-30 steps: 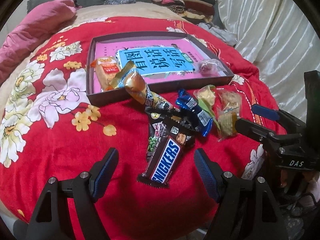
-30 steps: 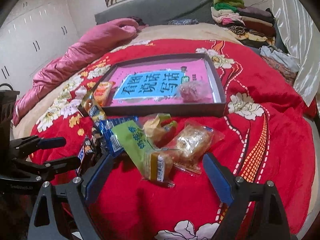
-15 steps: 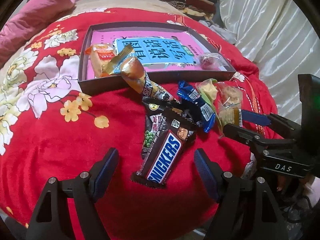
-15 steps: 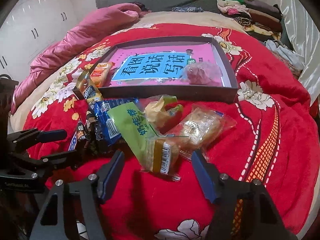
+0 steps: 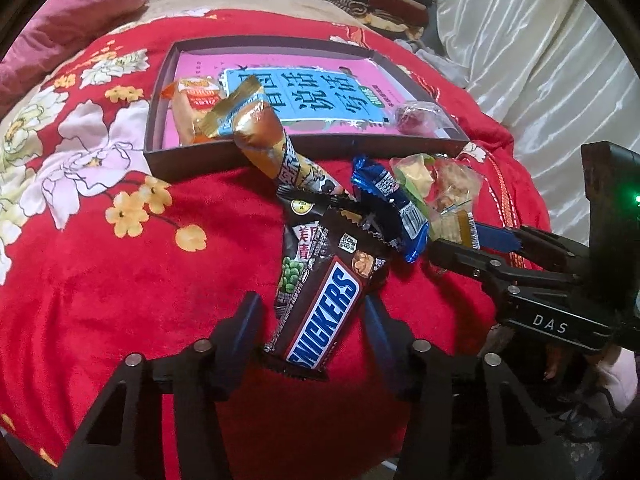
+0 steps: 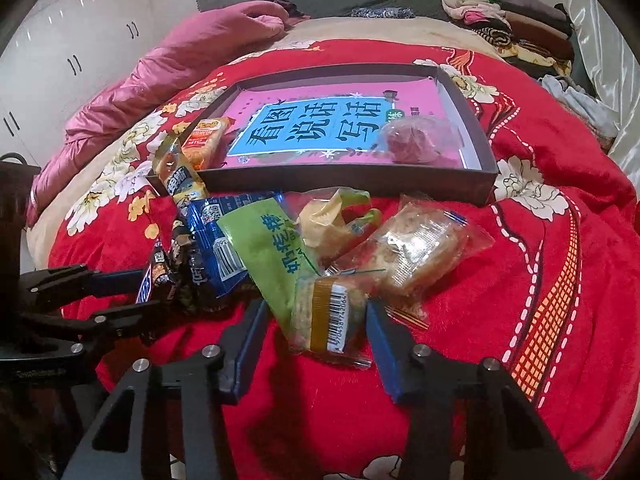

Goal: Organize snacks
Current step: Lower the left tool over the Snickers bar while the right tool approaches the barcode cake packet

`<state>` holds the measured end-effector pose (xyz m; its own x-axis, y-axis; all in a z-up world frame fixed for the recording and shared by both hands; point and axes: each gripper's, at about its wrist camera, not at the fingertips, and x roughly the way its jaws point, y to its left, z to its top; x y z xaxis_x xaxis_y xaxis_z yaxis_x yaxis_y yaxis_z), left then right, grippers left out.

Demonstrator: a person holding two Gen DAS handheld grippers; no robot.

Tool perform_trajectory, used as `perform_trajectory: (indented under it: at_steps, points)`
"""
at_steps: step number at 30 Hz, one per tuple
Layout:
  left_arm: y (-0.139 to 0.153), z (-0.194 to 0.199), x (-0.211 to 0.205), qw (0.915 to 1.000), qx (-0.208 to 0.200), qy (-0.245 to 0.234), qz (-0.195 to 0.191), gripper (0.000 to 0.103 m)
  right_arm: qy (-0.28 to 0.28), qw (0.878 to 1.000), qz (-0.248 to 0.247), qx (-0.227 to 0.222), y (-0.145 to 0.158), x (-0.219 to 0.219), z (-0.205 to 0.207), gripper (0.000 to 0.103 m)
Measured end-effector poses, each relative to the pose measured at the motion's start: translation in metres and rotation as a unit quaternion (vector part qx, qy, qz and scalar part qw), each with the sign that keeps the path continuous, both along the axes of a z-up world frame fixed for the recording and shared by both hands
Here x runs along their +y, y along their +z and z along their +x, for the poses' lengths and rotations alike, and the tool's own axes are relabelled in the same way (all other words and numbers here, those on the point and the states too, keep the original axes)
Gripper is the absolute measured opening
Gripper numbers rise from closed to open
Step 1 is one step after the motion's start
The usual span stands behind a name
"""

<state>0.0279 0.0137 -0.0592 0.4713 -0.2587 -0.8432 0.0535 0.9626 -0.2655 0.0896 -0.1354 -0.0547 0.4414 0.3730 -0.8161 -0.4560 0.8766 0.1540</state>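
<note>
A pile of snacks lies on the red floral blanket in front of a dark tray. My left gripper is open, its fingers on either side of a Snickers bar, which lies on a dark pea packet. My right gripper is open, its fingers around a small barcoded cake packet beside a green packet. An orange packet and a red sweet lie in the tray. A gold sausage packet leans on the tray's front wall.
A blue packet and a clear biscuit packet lie in the pile. A pink quilt is at the back left, folded clothes at the back right, a white curtain on the right.
Both grippers have moved forward and narrowed. The left now straddles the Snickers bar, the right straddles the barcoded cake packet.
</note>
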Motion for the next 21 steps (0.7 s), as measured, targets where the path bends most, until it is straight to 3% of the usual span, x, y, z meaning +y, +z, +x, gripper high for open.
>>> perform_trajectory:
  at_steps: [3,21]
  points:
    - [-0.004,0.001,0.0,0.9999,0.008,0.0,-0.008,0.042,0.001,1.0,0.008,-0.005,0.003,-0.002,-0.001,0.043]
    - [-0.008,0.002,0.006,0.9993,0.018,0.004,-0.031,0.04,-0.007,0.999,0.031,0.032,-0.004,-0.012,0.003,0.043]
